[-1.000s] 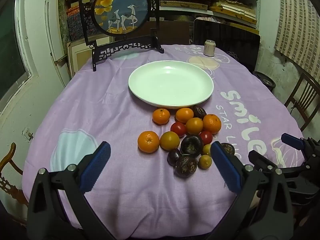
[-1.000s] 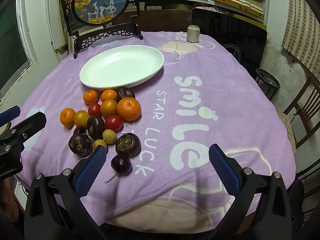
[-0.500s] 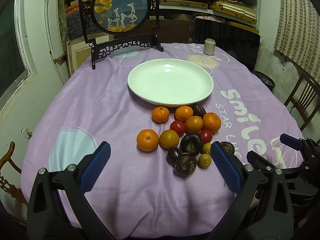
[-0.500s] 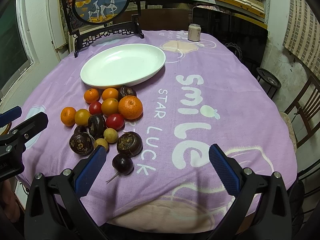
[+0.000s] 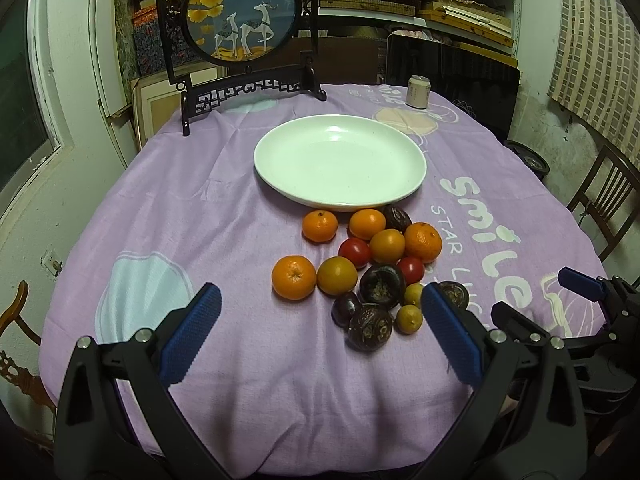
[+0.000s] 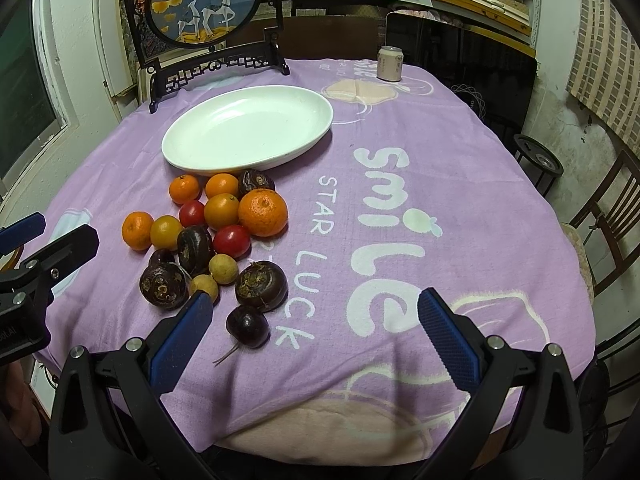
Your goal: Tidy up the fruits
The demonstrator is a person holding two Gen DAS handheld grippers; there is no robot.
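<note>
A pile of fruit lies on the purple tablecloth in front of an empty white plate (image 5: 340, 160), which also shows in the right wrist view (image 6: 248, 128). The pile holds oranges (image 5: 294, 277) (image 6: 263, 213), red tomatoes (image 5: 355, 252) (image 6: 232, 241), dark purple fruits (image 5: 370, 326) (image 6: 261, 285) and small yellow fruits (image 5: 408, 319) (image 6: 223, 268). My left gripper (image 5: 320, 334) is open and empty, low at the near edge before the pile. My right gripper (image 6: 316, 338) is open and empty, right of the pile, near a small dark fruit (image 6: 248, 326).
A round painted screen on a black stand (image 5: 244, 24) stands at the back of the table. A small can (image 5: 418, 91) sits back right. Wooden chairs (image 6: 604, 216) stand to the right. The table's near edge falls away below both grippers.
Both grippers have moved slightly forward toward the fruit; they stay open. The fruits and the plate have not moved.
</note>
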